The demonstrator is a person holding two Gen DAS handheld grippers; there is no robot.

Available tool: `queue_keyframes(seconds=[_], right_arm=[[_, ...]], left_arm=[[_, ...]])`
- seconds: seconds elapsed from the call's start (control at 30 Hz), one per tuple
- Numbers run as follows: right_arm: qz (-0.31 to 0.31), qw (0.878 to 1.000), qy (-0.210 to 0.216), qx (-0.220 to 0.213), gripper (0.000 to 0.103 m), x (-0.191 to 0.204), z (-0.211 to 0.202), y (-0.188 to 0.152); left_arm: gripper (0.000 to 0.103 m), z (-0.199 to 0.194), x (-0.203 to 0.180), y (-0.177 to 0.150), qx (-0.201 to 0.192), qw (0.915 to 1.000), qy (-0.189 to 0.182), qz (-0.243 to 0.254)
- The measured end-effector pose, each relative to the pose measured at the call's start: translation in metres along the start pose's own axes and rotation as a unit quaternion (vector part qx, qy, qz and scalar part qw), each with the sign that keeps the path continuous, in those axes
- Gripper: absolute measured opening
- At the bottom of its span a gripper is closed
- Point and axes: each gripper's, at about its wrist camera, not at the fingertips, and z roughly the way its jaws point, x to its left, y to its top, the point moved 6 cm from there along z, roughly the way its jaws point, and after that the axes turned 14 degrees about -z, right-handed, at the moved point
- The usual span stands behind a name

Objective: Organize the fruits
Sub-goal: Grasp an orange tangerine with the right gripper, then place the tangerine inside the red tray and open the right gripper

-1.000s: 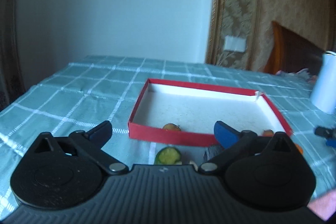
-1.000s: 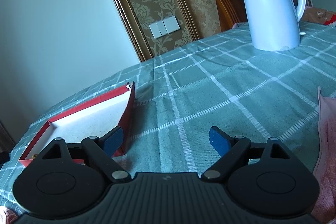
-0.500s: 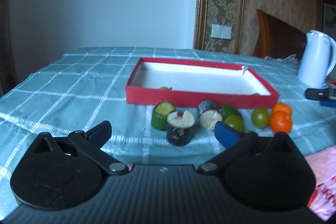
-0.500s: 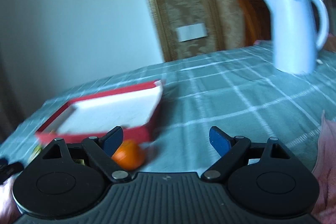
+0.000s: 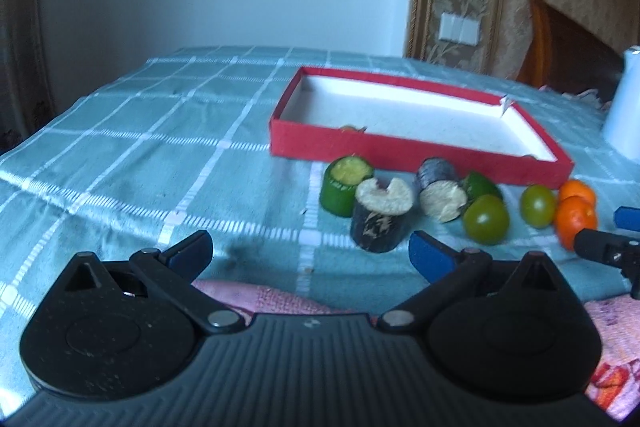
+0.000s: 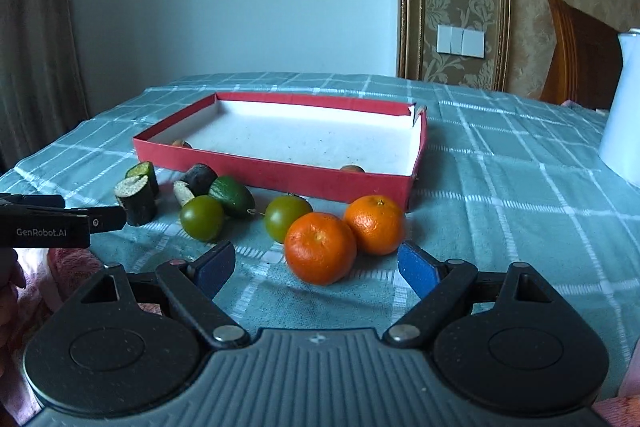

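Fruits are lined up on the checked tablecloth (image 6: pixel 520 163) right along the near wall of the red box (image 6: pixel 280 173): two oranges (image 6: pixel 320 247) touching each other, green ones (image 6: pixel 201 217) beside them, then cut dark chunks (image 5: pixel 380 215) further left. Right gripper (image 6: pixel 316 269) has its jaws wide with nothing in them, nearest orange just ahead. Left gripper (image 5: pixel 310 253) is wide too, holding nothing.

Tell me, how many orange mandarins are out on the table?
2. The near mandarin sits right ahead of the open right gripper; the far mandarin touches it on the right, just before the red box. Brownish bits inside the box can't be identified.
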Motion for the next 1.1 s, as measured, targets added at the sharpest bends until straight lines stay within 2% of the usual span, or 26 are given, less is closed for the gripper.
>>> queue_keyframes(seconds=[0.07, 0.23, 0.47, 0.63, 0.7, 0.93, 1.1], right_arm=[[0.003, 1.000, 0.002, 0.003, 0.088, 0.000, 0.003, 0.001], [0.004, 1.000, 0.010, 0.012, 0.069, 0.003, 0.011, 0.002], [0.012, 1.000, 0.002, 0.023, 0.068, 0.002, 0.019, 0.002], [0.020, 0.999, -0.001, 0.038, 0.056, -0.001, 0.025, 0.000], [0.022, 0.999, 0.000, 0.036, 0.044, -0.002, 0.025, 0.000], [0.037, 0.999, 0.013, 0.016, 0.043, -0.001, 0.013, 0.003], [0.030, 0.999, 0.020, -0.025, 0.043, -0.003, -0.001, 0.036]], left_arm=[[0.103, 0.003, 0.001, 0.000, 0.008, 0.9999, 0.007, 0.000], [0.103, 0.001, 0.002, -0.001, 0.005, 1.0000, -0.001, -0.002], [0.103, 0.001, 0.003, 0.000, 0.008, 0.9999, -0.004, -0.007], [0.103, 0.001, 0.003, 0.001, 0.008, 0.9999, -0.006, -0.008], [0.103, 0.001, 0.003, 0.001, 0.007, 0.9999, -0.005, -0.009], [0.103, 0.001, 0.002, 0.001, 0.008, 0.9999, -0.005, -0.009], [0.103, 0.001, 0.002, 0.000, 0.007, 0.9999, -0.003, -0.006]])
